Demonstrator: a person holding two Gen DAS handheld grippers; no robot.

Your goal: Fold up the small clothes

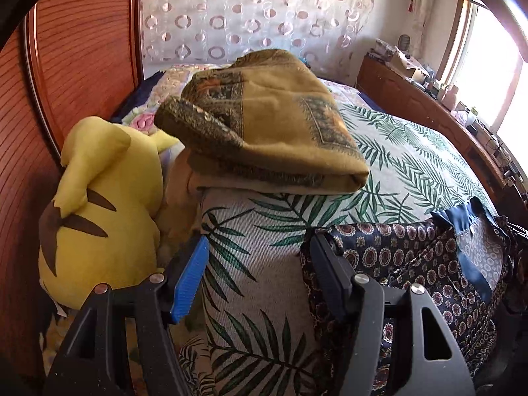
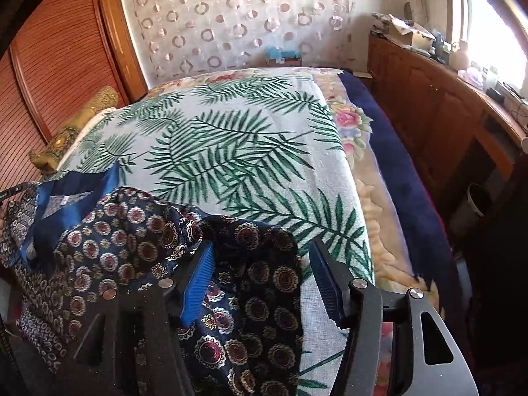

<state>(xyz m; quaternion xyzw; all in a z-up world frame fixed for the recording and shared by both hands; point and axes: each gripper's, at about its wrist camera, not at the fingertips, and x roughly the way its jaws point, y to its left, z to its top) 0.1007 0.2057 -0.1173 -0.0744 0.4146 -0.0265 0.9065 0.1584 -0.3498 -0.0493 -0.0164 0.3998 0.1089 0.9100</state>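
Navy medallion-print garment (image 2: pixel 250 297) with blue trim, green palm-leaf white sheet (image 2: pixel 231 138), yellow plush (image 1: pixel 102 204), mustard blanket (image 1: pixel 274 125).

The garment (image 2: pixel 138 250) is navy with round maroon-and-cream medallions and plain blue trim; it lies rumpled on the palm-leaf cover (image 2: pixel 231 138) at the near edge of the bed. One patterned flap reaches toward the right, and the blue-edged opening at its left shows a paler inner side
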